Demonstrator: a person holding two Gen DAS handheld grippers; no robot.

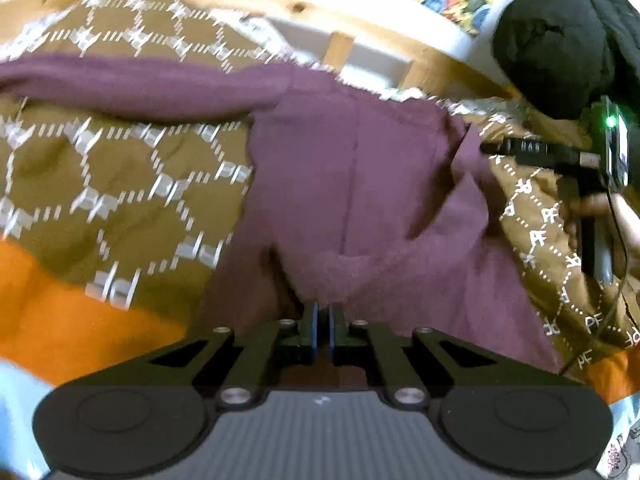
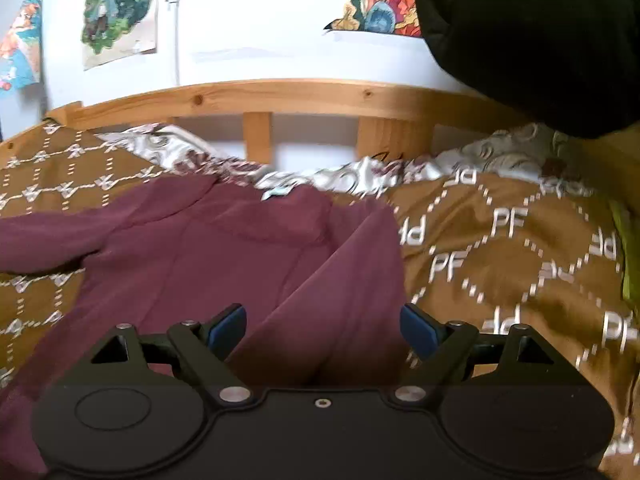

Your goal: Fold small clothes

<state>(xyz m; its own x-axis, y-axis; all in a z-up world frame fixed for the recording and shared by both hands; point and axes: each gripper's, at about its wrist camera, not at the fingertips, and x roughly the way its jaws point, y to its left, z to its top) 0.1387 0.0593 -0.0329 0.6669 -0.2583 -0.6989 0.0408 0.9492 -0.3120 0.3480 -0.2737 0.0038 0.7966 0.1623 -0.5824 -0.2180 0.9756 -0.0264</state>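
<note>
A maroon long-sleeved garment lies spread on a brown patterned bedspread. My left gripper is shut, its blue pads pinching a bunched edge of the maroon cloth at the near side. In the right wrist view the same maroon garment shows one sleeve stretched left and its right side folded over as a flap. My right gripper hovers open just above that flap, with nothing pressed between its pads. The right gripper's body, held by a hand, also shows at the right edge of the left wrist view.
A wooden bed rail runs along the far side under a white wall with posters. An orange cloth lies at the near left. A dark bulky shape hangs at upper right. White printed bedding bunches by the rail.
</note>
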